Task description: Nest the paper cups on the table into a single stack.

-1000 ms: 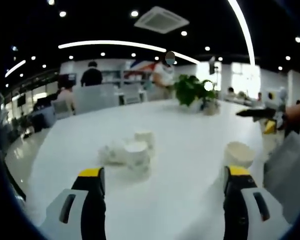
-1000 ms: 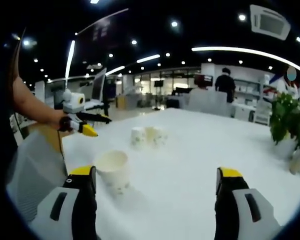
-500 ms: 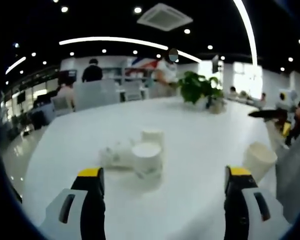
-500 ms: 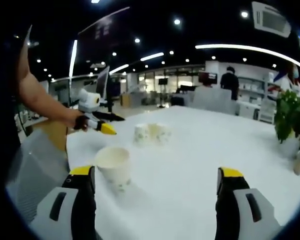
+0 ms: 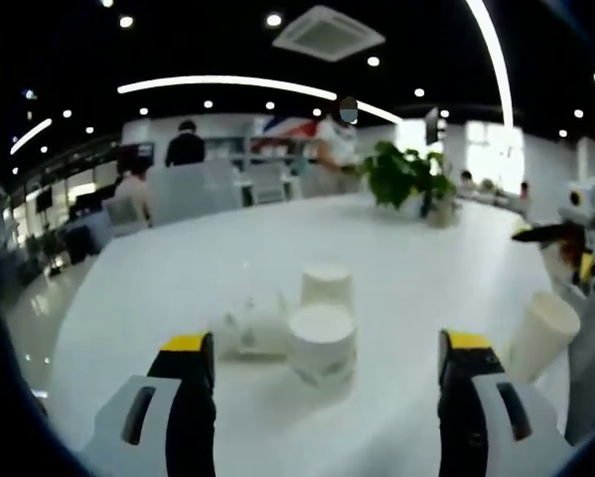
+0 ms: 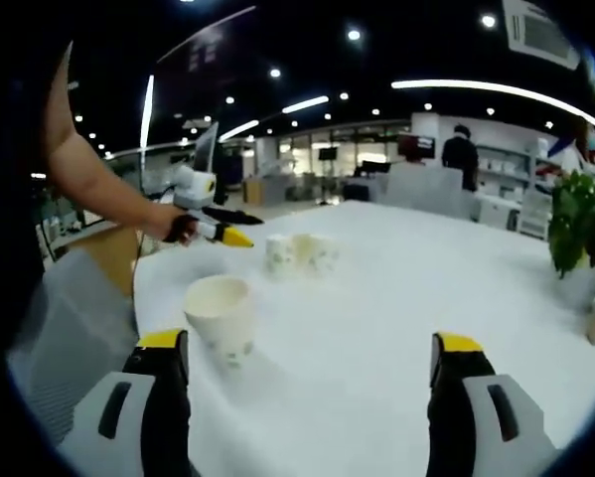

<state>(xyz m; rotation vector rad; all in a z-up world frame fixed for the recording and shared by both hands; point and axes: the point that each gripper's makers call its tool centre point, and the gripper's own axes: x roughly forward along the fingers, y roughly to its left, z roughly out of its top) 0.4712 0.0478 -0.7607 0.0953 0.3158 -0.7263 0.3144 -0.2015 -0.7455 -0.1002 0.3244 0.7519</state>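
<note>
Three cups cluster on the white table between my left gripper's wide-open, empty jaws, one lying on its side. A fourth cup stands apart, just past my right gripper's left jaw; those jaws gape empty too.

white cups, white table, yellow-tipped blk tool, green plant
</note>
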